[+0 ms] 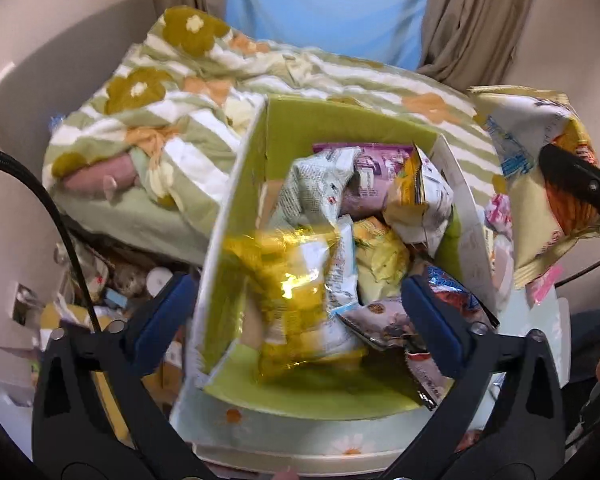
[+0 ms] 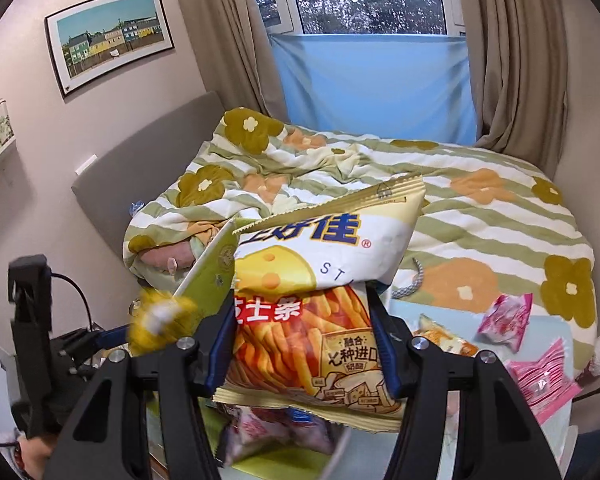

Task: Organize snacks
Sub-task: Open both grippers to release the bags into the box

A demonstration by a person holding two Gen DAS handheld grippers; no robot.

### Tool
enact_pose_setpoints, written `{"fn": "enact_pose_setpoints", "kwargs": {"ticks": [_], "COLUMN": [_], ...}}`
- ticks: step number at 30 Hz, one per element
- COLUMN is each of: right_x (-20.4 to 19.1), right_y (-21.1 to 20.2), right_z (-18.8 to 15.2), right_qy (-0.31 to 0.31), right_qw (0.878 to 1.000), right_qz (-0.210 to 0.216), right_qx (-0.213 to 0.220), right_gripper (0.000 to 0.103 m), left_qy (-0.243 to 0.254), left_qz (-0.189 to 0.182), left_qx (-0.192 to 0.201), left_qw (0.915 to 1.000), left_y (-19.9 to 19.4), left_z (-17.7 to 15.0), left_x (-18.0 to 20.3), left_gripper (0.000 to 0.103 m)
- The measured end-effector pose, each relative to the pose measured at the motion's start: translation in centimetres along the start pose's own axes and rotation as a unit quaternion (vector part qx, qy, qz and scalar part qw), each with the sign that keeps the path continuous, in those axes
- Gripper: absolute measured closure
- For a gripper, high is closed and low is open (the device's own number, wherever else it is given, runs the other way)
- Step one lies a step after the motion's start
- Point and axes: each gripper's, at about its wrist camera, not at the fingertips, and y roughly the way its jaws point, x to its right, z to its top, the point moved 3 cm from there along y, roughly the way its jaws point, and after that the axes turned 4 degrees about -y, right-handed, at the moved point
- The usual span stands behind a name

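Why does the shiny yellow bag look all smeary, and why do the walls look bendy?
Left wrist view: the yellow foil snack bag is motion-blurred with glare, dropping between the open left gripper fingers into the box. Right wrist view: the cheese stick bag held by the right gripper is sharp; fisheye bends the curtains.

Two wrist fisheyes, both facing the bed and window.

Left wrist: close above the snack box (image 1: 236, 216), looking steeply down. Right wrist: nearer level, cheese-stick bag (image 2: 320, 300) filling foreground. Shared: floral quilt (image 1: 160, 120), blue window cover (image 2: 372, 84), curtains.
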Motion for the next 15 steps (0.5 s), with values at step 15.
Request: {"fn": "enact_pose_setpoints", "kwargs": {"ticks": [15], "right_x": [-3.7], "right_y": [4.9], "right_z": [2.0], "right_qy": [-0.014], "right_qw": [0.997], "right_qz": [0.061], "right_qx": [-0.042], "right_gripper": [0.047], "left_qy": [0.008], "left_qz": [0.021], "left_qx": [0.006], "left_qw": [0.9997], "left_y": [-1.3], "left_z": [1.0], "left_x": [-3.6], "left_gripper": [0.001]}}
